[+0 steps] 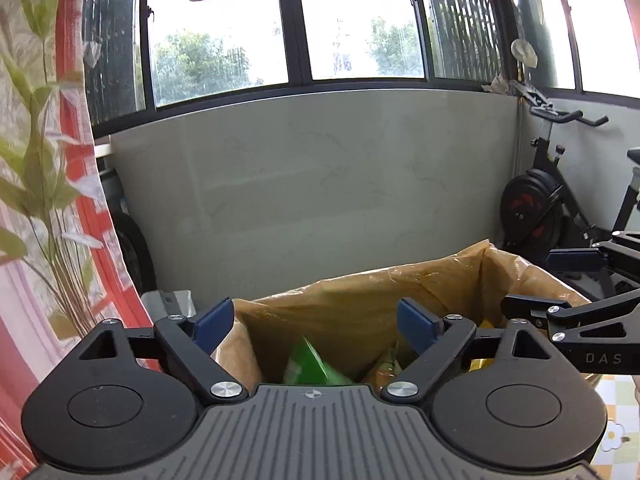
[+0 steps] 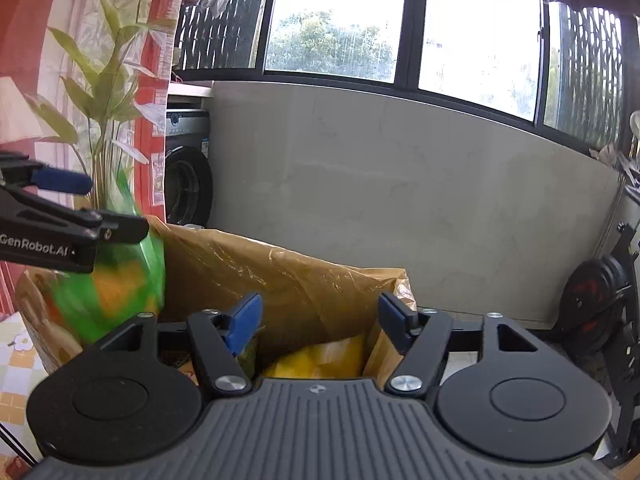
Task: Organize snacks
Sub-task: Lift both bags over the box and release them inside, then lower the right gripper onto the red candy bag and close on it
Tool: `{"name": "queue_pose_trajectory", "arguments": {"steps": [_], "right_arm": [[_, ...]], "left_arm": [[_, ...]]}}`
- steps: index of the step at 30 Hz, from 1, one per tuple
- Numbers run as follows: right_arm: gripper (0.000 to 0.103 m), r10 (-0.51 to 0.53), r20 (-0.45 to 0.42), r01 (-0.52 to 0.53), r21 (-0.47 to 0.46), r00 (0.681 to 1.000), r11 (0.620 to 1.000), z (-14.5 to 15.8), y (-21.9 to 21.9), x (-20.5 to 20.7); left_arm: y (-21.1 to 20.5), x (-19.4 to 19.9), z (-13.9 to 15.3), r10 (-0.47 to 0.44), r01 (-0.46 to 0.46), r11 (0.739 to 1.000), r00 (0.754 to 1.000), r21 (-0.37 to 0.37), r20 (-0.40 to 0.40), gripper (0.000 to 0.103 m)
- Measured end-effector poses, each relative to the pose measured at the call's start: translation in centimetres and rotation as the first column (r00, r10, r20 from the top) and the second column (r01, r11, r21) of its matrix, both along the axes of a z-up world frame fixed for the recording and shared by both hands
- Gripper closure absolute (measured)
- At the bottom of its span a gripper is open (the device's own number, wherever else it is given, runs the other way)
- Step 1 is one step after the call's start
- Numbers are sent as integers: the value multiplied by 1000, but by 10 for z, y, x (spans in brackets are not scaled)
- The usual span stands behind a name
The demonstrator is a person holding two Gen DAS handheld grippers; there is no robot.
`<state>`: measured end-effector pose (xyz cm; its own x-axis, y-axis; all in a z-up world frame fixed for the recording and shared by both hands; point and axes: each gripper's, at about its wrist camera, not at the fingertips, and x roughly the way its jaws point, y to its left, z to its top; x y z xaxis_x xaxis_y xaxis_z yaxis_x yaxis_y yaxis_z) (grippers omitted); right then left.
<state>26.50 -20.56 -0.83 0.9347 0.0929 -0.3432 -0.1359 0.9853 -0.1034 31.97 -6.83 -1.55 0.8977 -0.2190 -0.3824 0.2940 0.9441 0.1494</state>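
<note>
1. Left wrist view: left gripper (image 1: 315, 322) fingers apart, empty, above the box (image 1: 360, 300) lined with an orange bag; green packet (image 1: 308, 364) lies inside.
2. Right gripper (image 2: 318, 320) fingers apart, empty, over the box; yellow packet (image 2: 320, 360) inside.

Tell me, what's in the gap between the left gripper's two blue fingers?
Nothing is pinched. In the left wrist view the left gripper is open, and through the gap shows a green snack packet down inside the bag-lined box.

Blown-out backlit windows (image 1: 360, 20), fisheye-bent edges, blurred green packet (image 2: 116, 292)
</note>
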Motion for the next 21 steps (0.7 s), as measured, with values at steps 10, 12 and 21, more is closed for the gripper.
{"name": "queue_pose_trajectory", "arguments": {"steps": [10, 12, 21], "right_arm": [[32, 61, 31, -65, 156, 998, 986, 10, -26, -52], [32, 47, 36, -52, 152, 998, 987, 8, -30, -63], [32, 21, 16, -24, 221, 1000, 975, -8, -46, -121]], "left_arm": [[48, -39, 10, 39, -40, 995, 999, -96, -6, 13], [58, -51, 10, 55, -55, 992, 998, -112, -4, 13], [92, -113, -4, 51, -58, 985, 998, -161, -47, 14]]}}
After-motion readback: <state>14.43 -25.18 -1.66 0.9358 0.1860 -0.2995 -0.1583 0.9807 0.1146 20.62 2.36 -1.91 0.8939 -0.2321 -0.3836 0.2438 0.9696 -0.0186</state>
